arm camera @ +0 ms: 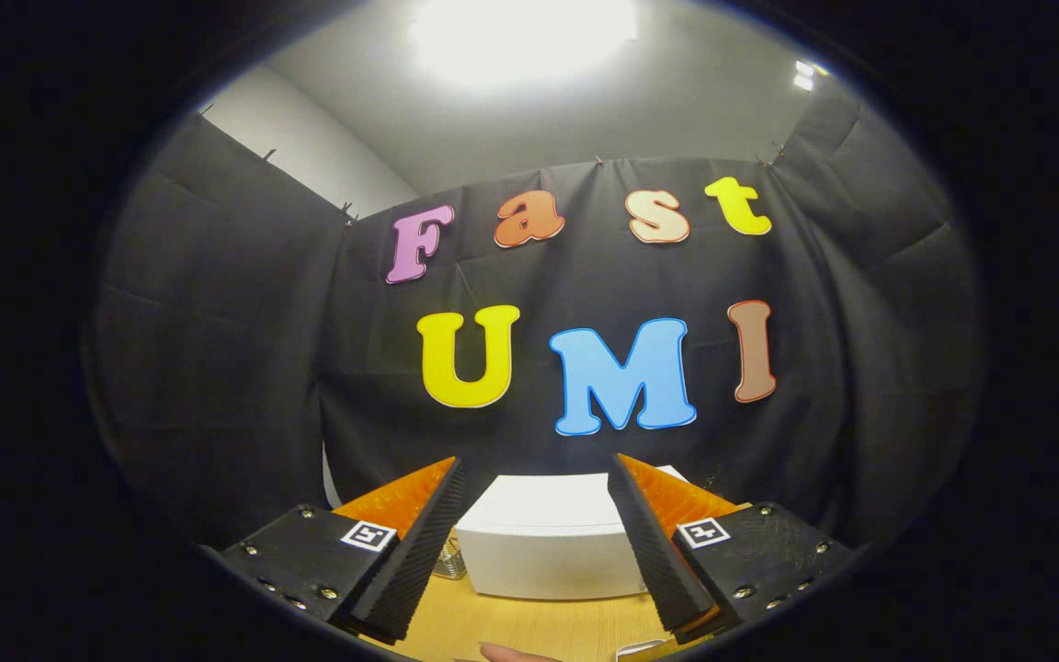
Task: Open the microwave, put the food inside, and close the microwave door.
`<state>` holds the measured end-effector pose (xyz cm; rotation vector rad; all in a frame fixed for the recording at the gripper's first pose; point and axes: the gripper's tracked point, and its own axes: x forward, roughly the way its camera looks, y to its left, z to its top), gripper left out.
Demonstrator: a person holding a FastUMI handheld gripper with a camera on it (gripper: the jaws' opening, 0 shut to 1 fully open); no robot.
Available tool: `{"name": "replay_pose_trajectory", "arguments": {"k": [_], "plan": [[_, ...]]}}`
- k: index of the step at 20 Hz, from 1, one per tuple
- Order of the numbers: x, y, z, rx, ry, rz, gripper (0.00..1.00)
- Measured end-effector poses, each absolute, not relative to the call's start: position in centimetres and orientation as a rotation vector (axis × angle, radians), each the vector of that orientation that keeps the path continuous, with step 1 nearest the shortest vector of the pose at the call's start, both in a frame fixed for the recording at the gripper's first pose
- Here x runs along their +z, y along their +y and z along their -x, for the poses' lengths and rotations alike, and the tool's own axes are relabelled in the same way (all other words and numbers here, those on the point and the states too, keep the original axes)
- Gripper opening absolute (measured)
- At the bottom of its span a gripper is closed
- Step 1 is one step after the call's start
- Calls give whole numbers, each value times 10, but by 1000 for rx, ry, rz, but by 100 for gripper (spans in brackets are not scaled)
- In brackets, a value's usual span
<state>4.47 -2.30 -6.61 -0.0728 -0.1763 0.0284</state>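
A fingertip (516,653) edges in low between my claw's (537,552) fingers, which stand wide apart and grip nothing, held high as I square up to the task. The white microwave (548,542) sits on the wooden table (529,630) just beyond them, top and upper front showing. A small metallic object (449,559) rests beside its left corner. Nothing blocks the approach.

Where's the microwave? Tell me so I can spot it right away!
Find the wooden table in front of the black cloth wall. The microwave is the white box on it, seen between the open gripper fingers and beyond them. It is the biggest thing there, far larger than the small shiny thing at its left corner.
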Motion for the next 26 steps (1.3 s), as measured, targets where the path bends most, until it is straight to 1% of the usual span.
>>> {"name": "replay_pose_trajectory", "arguments": {"k": [4, 8, 14, 16, 19, 26], "plan": [[-106, -52, -71, -66, -197, 127, 96], [-165, -76, -106, -94, -126, 173, 96], [-234, -132, -162, -128, -10, 109, 96], [-248, -152, -177, -156, 22, 160, 96], [-263, -163, -197, -151, 65, 163, 96], [-296, -184, -228, -176, 159, 74, 96]]}}
